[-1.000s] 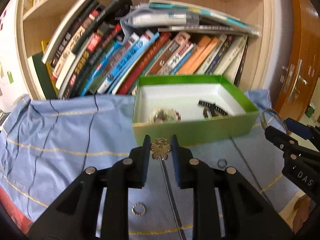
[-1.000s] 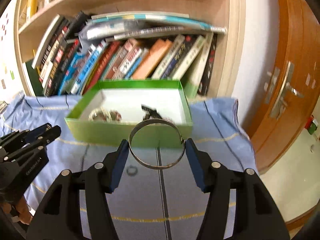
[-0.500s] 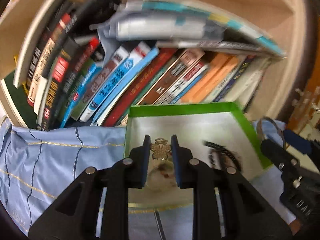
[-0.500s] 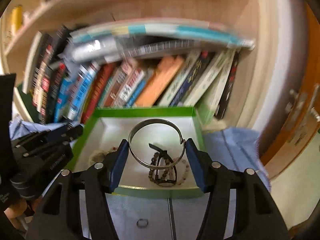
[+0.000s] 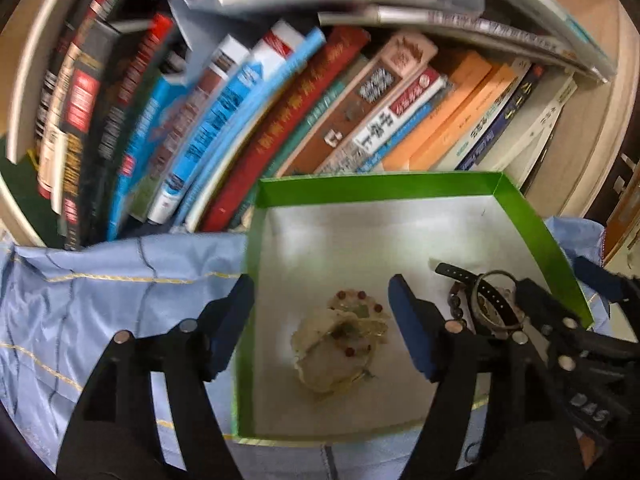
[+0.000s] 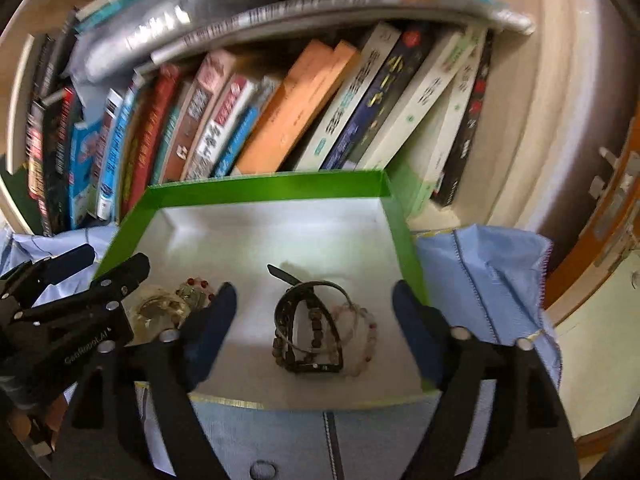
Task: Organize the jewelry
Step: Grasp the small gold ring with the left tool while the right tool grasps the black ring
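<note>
A green box (image 5: 376, 184) with a white floor (image 6: 280, 232) stands on blue cloth in front of the bookshelf. My left gripper (image 5: 320, 304) is open and empty above the box's left half, over a pale pile of brooches and pins (image 5: 340, 340). My right gripper (image 6: 314, 304) is open and empty above the right half, over a heap of bracelets: a silver bangle (image 6: 332, 288), a dark strap (image 6: 288, 276) and bead strings (image 6: 360, 332). The same heap shows in the left wrist view (image 5: 488, 304). Each gripper appears at the edge of the other's view.
Leaning books (image 5: 280, 120) fill the wooden shelf right behind the box. Blue cloth (image 5: 100, 288) with gold lines covers the table on both sides (image 6: 488, 280). A small ring (image 6: 262, 470) lies on the cloth before the box. A wooden door (image 6: 616, 208) stands at right.
Both grippers moved forward over the box and opened. The gold flower pin left my left gripper and the silver bangle left my right one; the bangle now lies in the box.
</note>
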`<state>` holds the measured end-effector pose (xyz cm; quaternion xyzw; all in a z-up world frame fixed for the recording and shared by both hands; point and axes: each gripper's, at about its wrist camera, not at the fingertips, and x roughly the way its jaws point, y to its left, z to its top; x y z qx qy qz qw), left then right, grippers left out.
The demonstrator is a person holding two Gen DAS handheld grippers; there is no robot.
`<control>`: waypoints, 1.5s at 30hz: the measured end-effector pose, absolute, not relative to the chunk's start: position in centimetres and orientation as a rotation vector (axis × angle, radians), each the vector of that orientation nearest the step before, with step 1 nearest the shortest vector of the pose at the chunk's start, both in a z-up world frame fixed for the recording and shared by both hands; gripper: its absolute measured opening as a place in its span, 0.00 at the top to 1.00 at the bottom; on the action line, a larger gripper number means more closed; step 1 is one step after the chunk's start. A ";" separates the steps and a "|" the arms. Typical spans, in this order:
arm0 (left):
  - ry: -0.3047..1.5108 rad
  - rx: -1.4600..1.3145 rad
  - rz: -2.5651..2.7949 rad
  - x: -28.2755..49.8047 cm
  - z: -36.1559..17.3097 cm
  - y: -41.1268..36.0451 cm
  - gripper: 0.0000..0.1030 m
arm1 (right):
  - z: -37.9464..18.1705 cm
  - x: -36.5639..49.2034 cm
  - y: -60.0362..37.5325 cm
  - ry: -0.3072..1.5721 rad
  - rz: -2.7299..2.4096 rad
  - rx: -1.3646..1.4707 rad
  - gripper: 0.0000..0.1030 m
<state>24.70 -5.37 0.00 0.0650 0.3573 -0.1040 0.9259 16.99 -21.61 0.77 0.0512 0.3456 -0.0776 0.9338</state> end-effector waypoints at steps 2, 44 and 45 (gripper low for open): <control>0.705 0.128 -0.215 23.4 0.8 -4.7 0.31 | 1.3 14.7 -21.7 0.683 -0.160 0.090 0.23; 0.893 0.088 -0.240 8.1 -8.6 2.4 0.47 | -8.4 3.9 -18.2 0.929 -0.082 0.065 0.71; 0.886 0.095 -0.235 8.1 -8.6 2.2 0.50 | -8.4 3.7 -18.5 0.925 -0.082 0.076 0.69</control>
